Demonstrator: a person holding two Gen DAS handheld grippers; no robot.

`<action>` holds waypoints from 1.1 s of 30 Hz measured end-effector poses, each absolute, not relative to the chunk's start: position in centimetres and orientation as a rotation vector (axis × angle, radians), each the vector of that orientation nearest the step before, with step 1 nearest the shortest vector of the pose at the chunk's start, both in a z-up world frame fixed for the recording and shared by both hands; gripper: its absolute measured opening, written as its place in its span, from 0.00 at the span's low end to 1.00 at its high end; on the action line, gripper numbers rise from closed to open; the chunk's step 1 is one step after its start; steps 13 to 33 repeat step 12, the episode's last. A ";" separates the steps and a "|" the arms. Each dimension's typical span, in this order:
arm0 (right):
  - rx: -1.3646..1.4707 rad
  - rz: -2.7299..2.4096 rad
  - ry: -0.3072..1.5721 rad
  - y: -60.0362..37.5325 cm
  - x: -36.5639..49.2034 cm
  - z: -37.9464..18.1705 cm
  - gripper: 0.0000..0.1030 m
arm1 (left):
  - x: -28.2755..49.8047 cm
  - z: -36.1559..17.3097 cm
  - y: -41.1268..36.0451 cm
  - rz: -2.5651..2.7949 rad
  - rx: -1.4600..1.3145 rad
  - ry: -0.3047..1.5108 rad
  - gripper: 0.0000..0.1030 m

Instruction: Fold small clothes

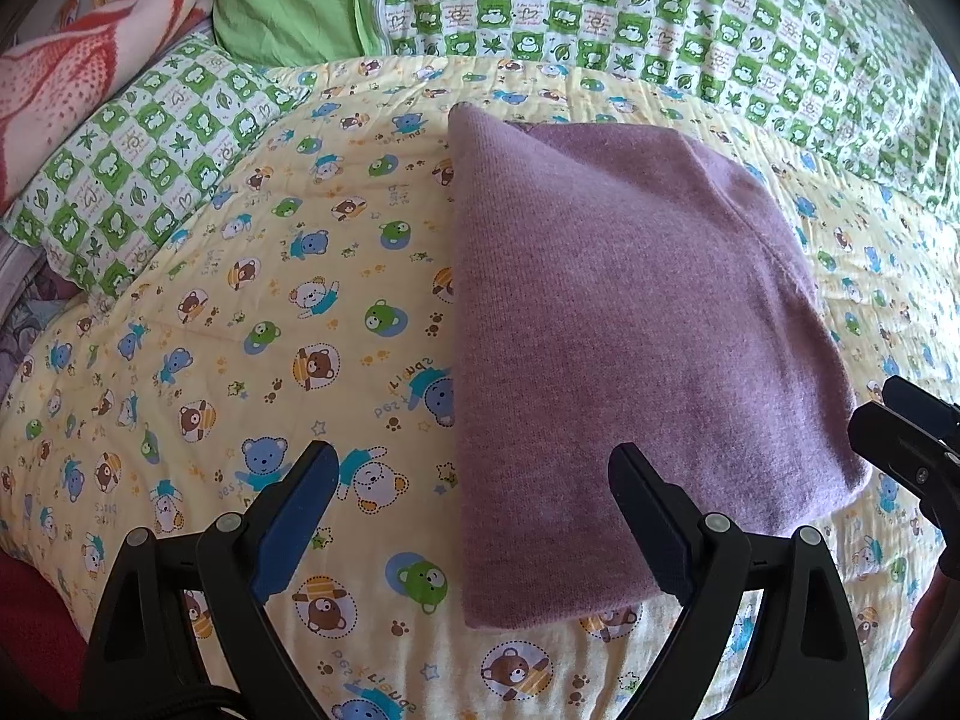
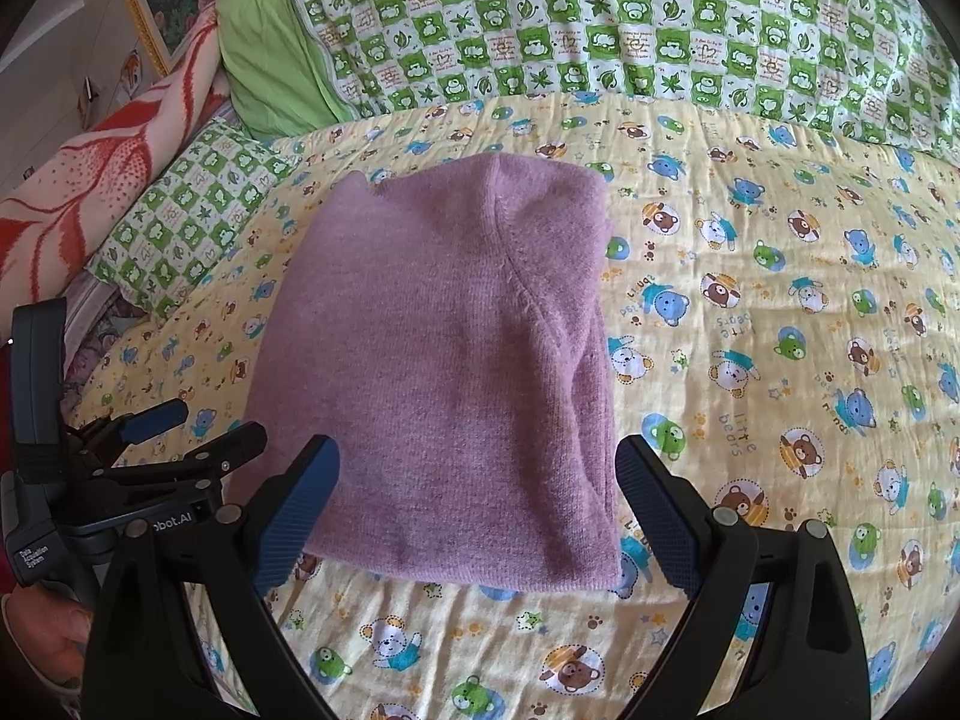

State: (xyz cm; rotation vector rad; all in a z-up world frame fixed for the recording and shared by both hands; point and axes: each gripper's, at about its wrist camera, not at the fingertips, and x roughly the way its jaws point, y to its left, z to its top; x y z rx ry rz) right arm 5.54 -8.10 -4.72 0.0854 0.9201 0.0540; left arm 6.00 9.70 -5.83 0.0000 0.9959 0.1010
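Observation:
A purple knit garment (image 1: 630, 330) lies folded into a compact rectangle on the yellow bear-print quilt (image 1: 270, 330); it also shows in the right wrist view (image 2: 456, 372). My left gripper (image 1: 474, 468) is open and empty, hovering over the garment's near left edge. My right gripper (image 2: 477, 468) is open and empty, just in front of the garment's near edge. The right gripper shows at the right edge of the left wrist view (image 1: 900, 438); the left gripper shows at the left of the right wrist view (image 2: 192, 426).
A green-and-white checked pillow (image 1: 138, 174) lies at the left. A green checked blanket (image 2: 630, 30) runs along the back of the quilt (image 2: 780, 330). A red-and-white blanket (image 2: 108, 180) is bunched at far left.

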 end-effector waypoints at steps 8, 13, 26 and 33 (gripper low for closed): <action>0.087 0.053 0.921 -8.1 5.5 -4.8 0.91 | 5.9 -5.7 9.6 0.101 -0.002 0.993 0.89; 0.087 0.053 0.921 -8.1 5.5 -4.8 0.91 | 5.9 -5.7 9.6 0.108 -0.006 0.997 0.90; 0.087 0.053 0.921 -8.1 5.5 -4.8 0.91 | 5.9 -5.7 9.6 0.108 -0.006 0.997 0.90; 0.087 0.053 0.921 -8.1 5.5 -4.8 0.91 | 5.9 -5.7 9.6 0.108 -0.006 0.997 0.90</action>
